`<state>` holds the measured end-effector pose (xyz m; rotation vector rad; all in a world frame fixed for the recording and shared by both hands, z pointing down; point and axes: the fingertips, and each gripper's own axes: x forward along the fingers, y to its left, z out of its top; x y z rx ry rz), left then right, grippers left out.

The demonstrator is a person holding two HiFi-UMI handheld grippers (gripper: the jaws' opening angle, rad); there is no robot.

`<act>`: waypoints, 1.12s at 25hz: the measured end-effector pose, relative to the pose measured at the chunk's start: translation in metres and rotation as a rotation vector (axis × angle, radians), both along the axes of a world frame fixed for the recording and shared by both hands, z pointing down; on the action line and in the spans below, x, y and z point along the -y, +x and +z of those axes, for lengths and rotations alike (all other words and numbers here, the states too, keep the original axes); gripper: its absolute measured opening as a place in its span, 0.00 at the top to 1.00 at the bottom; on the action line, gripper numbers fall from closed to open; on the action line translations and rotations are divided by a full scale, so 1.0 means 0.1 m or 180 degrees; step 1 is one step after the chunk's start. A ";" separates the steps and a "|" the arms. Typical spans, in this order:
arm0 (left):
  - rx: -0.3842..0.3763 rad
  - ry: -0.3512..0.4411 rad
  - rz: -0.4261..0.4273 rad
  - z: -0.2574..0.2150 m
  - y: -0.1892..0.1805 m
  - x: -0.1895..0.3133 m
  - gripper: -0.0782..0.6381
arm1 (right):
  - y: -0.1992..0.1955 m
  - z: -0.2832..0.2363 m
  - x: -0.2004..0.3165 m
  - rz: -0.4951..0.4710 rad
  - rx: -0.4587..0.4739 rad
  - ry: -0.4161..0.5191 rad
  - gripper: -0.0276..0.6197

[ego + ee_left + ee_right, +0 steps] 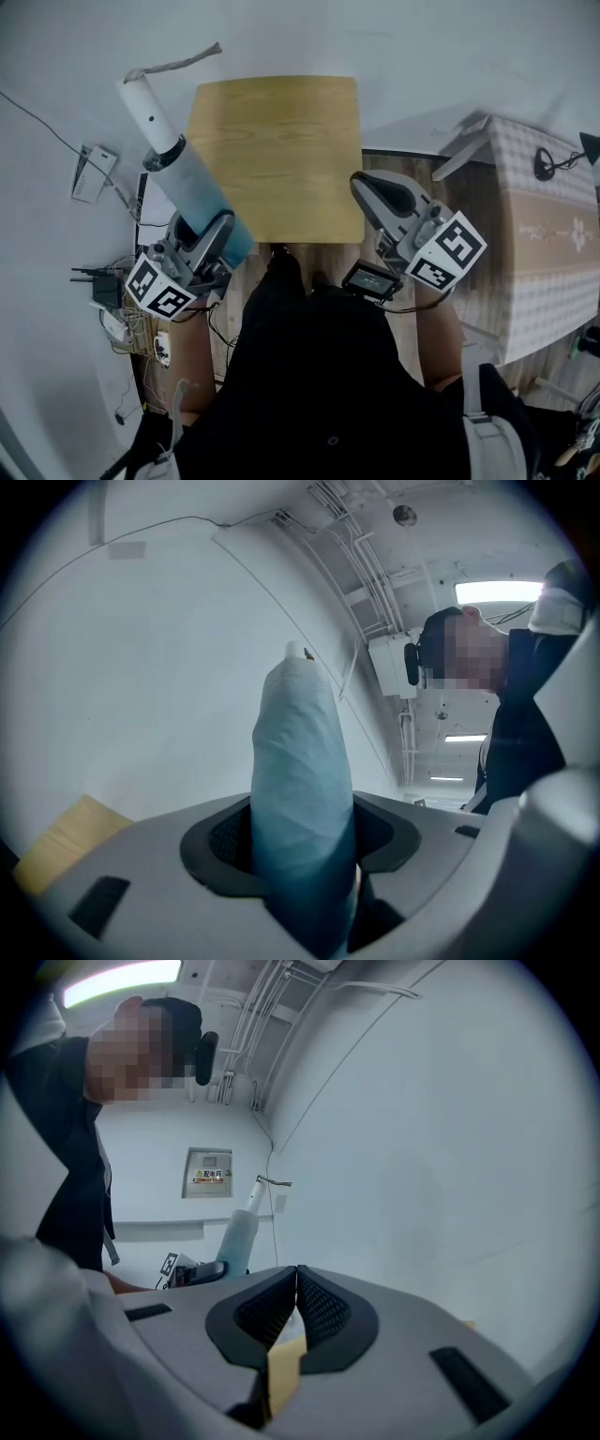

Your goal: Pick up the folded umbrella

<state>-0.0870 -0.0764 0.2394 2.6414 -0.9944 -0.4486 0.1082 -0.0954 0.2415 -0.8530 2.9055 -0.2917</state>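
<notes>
The folded umbrella (192, 183) is a light blue roll with a white handle end and a strap, slanting up and to the left past the wooden table's (281, 150) left edge. My left gripper (220, 230) is shut on its blue lower part. In the left gripper view the umbrella (300, 789) stands between the jaws of that gripper (300, 841), filling the gap. My right gripper (370, 183) hovers over the table's right front corner; its jaws (297, 1283) meet at the tips with nothing between them. The right gripper view also catches the umbrella (239, 1232) further off.
A table with a patterned cloth (553, 234) stands to the right. Cables and a power strip (122, 319) lie on the floor at the left, near a white box (94, 173). A small black device (372, 279) sits by my right forearm.
</notes>
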 end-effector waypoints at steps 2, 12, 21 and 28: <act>-0.0078 0.0028 -0.0004 -0.02 0.02 -0.24 0.53 | 0.03 0.00 -0.21 -0.0038 0.0046 0.0002 0.93; -0.0122 0.0156 0.0097 -0.10 -0.15 -0.97 0.53 | -0.06 -0.11 -0.90 -0.0060 0.0223 0.0006 0.93; -0.0081 0.0182 0.0401 -0.14 -0.39 -1.45 0.53 | -0.54 -0.14 -1.45 -0.0107 0.0200 -0.0112 0.93; -0.0107 0.0082 0.0533 0.10 -0.68 -2.26 0.53 | -0.97 0.06 -2.20 -0.0124 0.0018 -0.0248 0.93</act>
